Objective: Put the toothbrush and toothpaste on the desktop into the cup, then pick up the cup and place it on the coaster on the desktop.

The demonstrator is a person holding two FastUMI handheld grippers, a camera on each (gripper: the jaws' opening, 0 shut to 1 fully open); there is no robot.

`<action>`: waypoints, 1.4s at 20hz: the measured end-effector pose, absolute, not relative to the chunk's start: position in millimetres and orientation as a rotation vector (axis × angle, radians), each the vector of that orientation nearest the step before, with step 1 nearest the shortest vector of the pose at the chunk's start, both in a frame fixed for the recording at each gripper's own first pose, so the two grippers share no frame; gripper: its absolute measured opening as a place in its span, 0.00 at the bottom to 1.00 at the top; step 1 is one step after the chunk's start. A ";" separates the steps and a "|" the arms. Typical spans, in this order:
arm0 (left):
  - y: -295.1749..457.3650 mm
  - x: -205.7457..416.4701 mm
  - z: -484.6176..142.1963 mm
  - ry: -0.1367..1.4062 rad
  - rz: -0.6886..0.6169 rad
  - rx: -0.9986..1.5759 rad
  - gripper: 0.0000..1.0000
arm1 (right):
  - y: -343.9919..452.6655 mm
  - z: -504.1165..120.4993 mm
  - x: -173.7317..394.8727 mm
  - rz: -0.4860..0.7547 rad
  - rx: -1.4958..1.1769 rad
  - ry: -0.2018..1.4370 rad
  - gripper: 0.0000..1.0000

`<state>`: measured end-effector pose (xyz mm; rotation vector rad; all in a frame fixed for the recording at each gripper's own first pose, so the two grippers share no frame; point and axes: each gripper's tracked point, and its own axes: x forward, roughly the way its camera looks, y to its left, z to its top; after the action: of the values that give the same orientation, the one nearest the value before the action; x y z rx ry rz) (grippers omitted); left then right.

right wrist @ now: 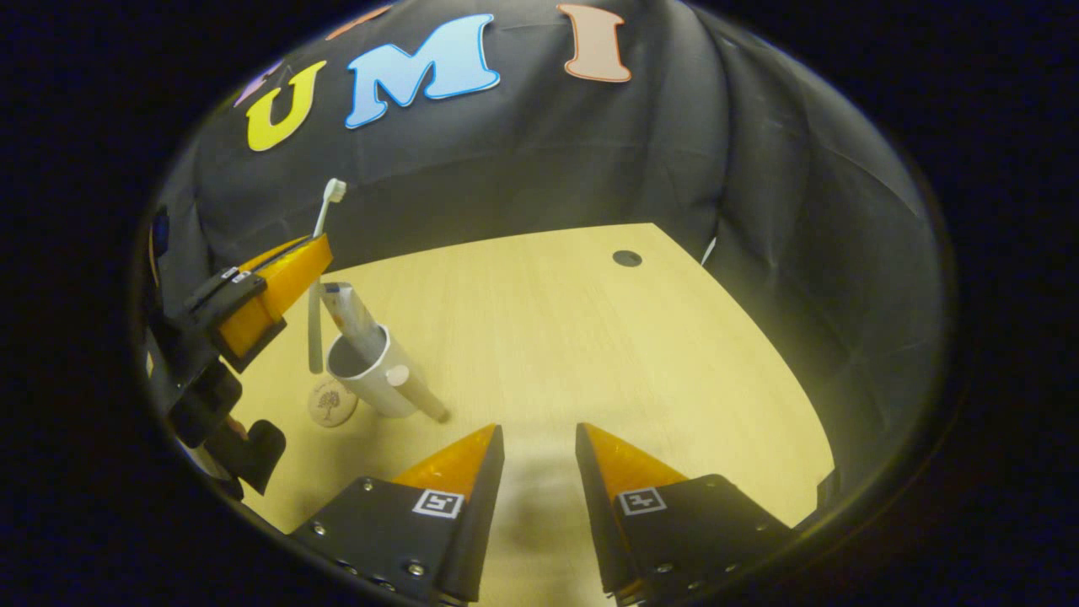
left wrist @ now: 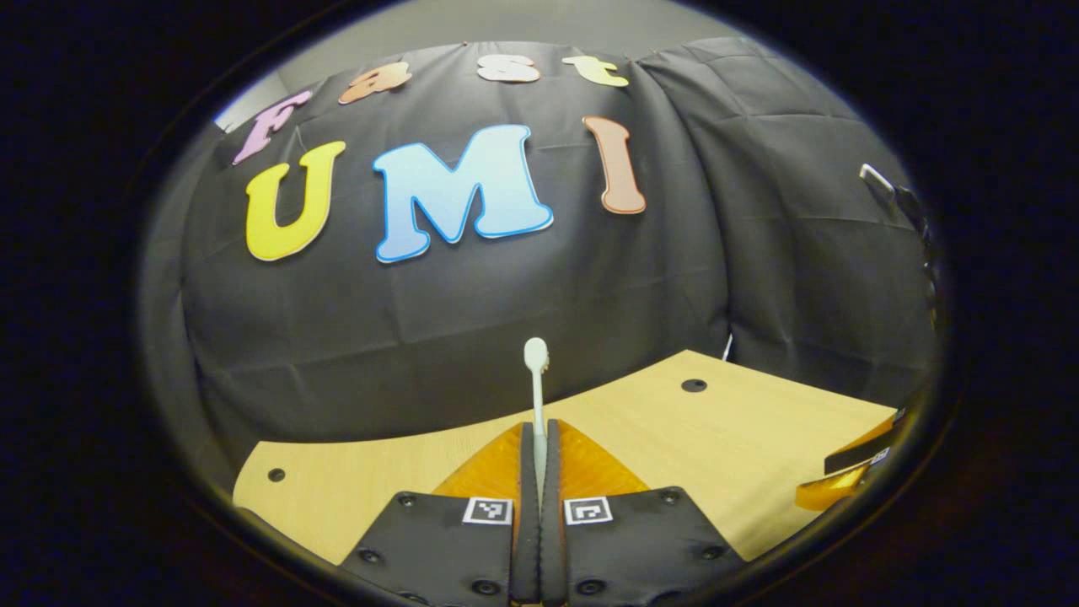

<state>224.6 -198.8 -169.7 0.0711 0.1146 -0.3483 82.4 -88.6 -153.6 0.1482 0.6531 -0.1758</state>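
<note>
Desktop (right wrist: 590, 337), coaster (right wrist: 332, 402) beside cup (right wrist: 371, 375), toothpaste (right wrist: 354, 316) inside

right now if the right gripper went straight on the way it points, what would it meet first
Probably nothing at first: the open right gripper points over the bare light wooden desktop. The white cup sits off to its left, and the black cloth wall lies beyond.

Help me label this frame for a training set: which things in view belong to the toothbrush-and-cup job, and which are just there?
Belong to the job:
toothbrush, upright, clamped in the left gripper
toothpaste, already standing in the cup
cup
coaster, beside the cup
right gripper, open, holding nothing

Just there:
desktop
its dark round hole
</note>
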 end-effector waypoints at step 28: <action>-198.8 226.8 -179.4 0.016 -0.298 0.003 0.16 | -79.6 -182.0 50.7 -0.123 0.110 0.737 0.52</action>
<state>226.8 -198.8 -179.4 0.0035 0.0157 -0.2975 50.7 -79.6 -182.0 0.1102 0.7368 -0.1227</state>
